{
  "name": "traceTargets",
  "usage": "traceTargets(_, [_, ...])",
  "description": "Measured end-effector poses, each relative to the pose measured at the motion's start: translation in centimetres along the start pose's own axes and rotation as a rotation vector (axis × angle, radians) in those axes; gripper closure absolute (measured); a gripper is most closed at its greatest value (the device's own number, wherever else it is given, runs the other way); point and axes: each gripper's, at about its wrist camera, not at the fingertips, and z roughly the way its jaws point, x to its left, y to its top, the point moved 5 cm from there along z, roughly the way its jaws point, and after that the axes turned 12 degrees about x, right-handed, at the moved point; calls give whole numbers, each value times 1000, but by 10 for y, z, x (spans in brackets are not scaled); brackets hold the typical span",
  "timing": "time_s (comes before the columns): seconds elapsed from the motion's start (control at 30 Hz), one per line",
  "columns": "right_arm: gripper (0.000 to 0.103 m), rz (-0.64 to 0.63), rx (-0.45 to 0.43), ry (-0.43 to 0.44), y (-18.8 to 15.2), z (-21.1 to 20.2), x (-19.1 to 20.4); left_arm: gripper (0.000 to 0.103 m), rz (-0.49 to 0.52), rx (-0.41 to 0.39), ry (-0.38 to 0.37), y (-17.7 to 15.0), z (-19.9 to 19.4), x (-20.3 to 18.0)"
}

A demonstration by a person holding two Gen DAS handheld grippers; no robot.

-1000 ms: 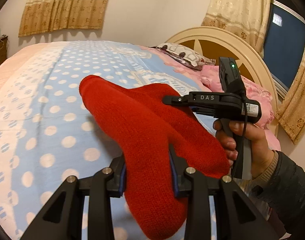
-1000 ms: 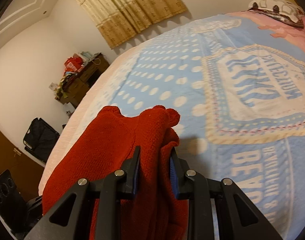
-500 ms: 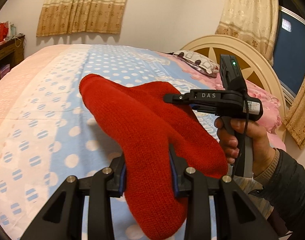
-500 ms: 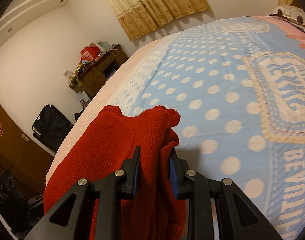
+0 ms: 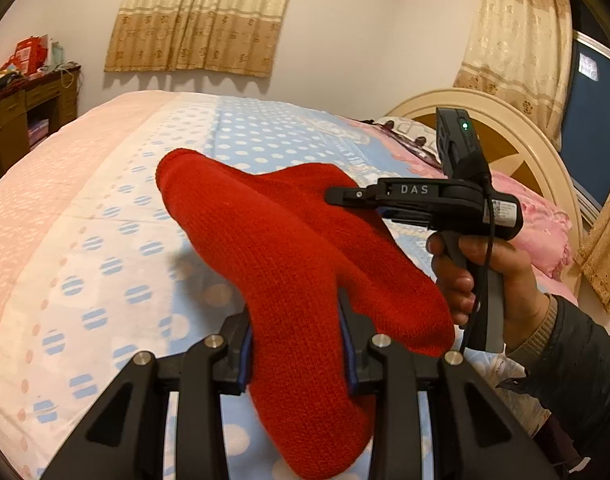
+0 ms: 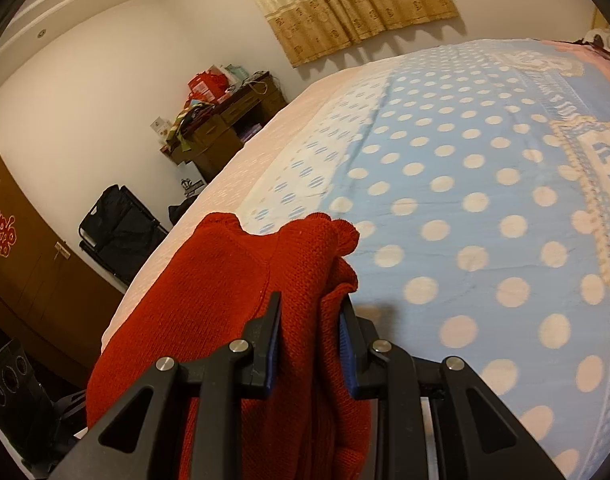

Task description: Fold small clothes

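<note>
A small red knitted garment (image 5: 273,248) hangs in the air above the bed, folded over and held at both ends. My left gripper (image 5: 295,312) is shut on its near end. My right gripper (image 6: 311,316) is shut on its other end (image 6: 241,304), which bunches up between the fingers. In the left wrist view the right gripper (image 5: 345,196) comes in from the right, held by a hand, with its tips on the garment's far edge. The garment is clear of the blue polka-dot bedspread (image 5: 105,240) below.
The bed (image 6: 465,200) fills most of both views, with pink pillows (image 5: 541,224) and a cream headboard (image 5: 517,140) at the right. A wooden desk with clutter (image 6: 221,120), a black bag (image 6: 117,220) and a brown wardrobe (image 6: 21,264) stand beyond the bed's left edge.
Both grippers, still shut on the garment, have swung left together, so the desk and the bed's pink left side come into view. The grip is unchanged.
</note>
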Motion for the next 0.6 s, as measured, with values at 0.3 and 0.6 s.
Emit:
traceTargets(0.3, [78, -50, 29, 18, 2, 25, 38, 68, -35, -13, 29, -13, -10, 18])
traceTargets(0.6, [78, -79, 74, 41, -7, 52, 61, 68, -66, -8, 61, -29, -20, 33])
